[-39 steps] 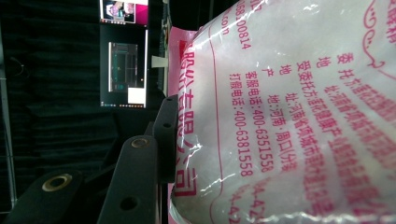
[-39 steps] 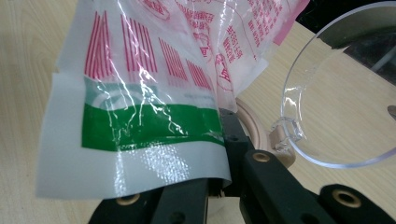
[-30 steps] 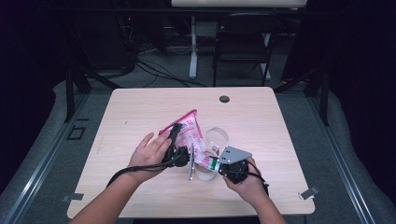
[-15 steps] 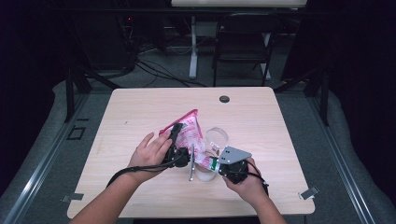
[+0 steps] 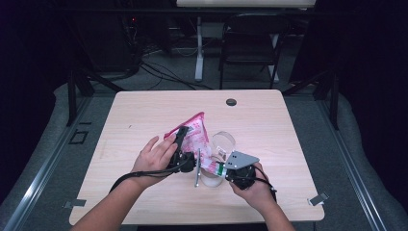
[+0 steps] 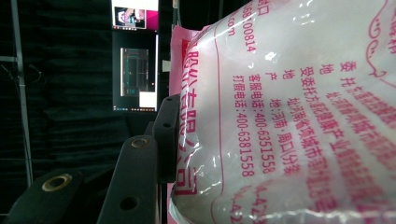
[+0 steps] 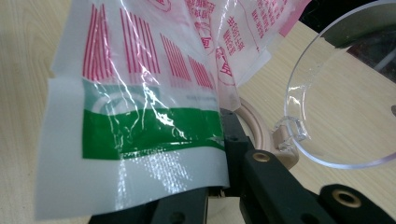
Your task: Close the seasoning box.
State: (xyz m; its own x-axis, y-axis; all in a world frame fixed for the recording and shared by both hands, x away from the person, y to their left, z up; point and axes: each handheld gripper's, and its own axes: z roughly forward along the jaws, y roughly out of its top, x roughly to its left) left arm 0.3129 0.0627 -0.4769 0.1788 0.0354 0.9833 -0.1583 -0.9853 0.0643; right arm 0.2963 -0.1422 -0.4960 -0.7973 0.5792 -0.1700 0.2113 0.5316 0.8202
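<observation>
A pink and white plastic bag (image 5: 195,137) printed with red characters is held up off the wooden table (image 5: 269,125) near the table's middle, stretched between the two grippers. In the high view the bag rises to a pink sealed corner at its far end, and its near end, with a green band, runs down toward the right gripper (image 5: 227,168). The left gripper (image 5: 182,142) clamps the bag at its left edge; in the left gripper view one black jaw presses against the bulging printed side of the bag (image 6: 299,116). The right gripper is closed on the flat end of the bag; in the right gripper view the green-banded end of the bag (image 7: 140,126) sits pinched between the black jaws. Just beside the bag, on the right, a clear plastic lid (image 7: 345,88) stands hinged open from a round container with a beige rim (image 7: 254,126), which rests on the table under the bag. The left hand (image 5: 155,155) and the right hand (image 5: 252,190) each wrap their gripper's body, and a black cable (image 5: 139,174) trails back along the left forearm
</observation>
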